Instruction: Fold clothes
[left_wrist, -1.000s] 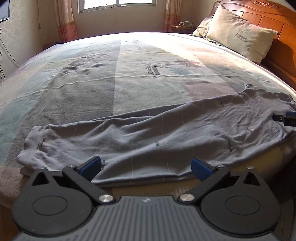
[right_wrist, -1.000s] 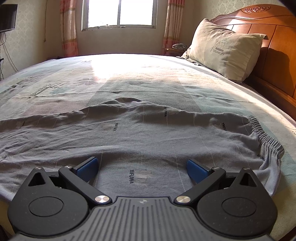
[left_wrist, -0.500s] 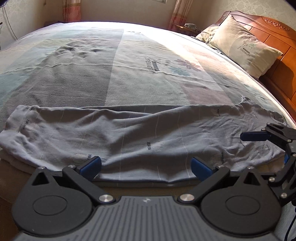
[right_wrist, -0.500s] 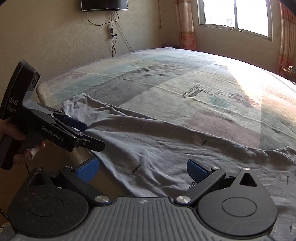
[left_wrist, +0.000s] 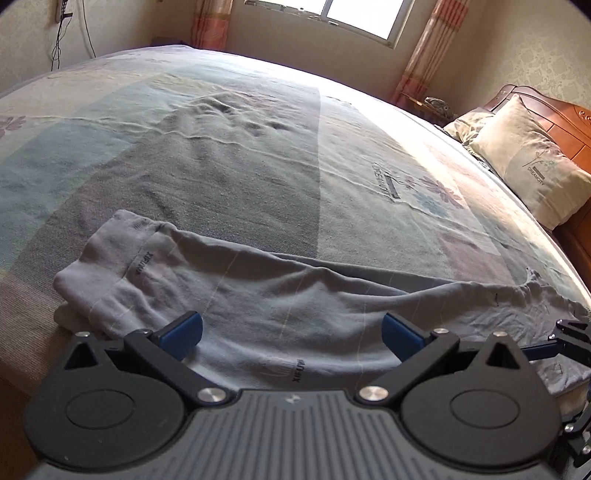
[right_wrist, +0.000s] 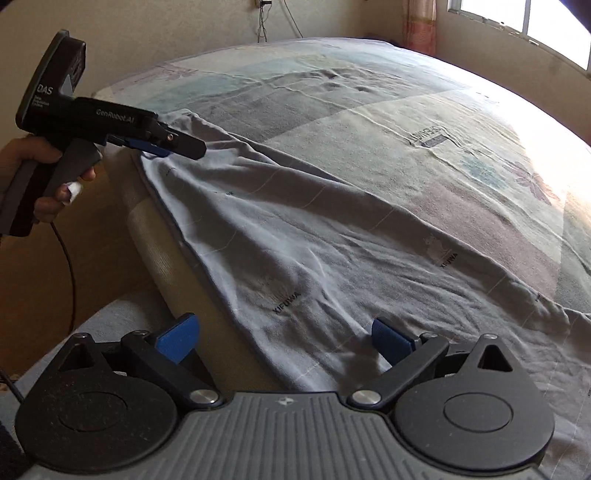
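Swung since the earlier frame toward the foot of the bed (right_wrist: 369, 122): right gripper (right_wrist: 282, 341), jaws wide, just narrowing, nothing clamped, fabric edge between; left gripper (left_wrist: 291, 336) spread, empty, over grey trousers (left_wrist: 258, 295) lying flat at six o'clock along mattress edge.
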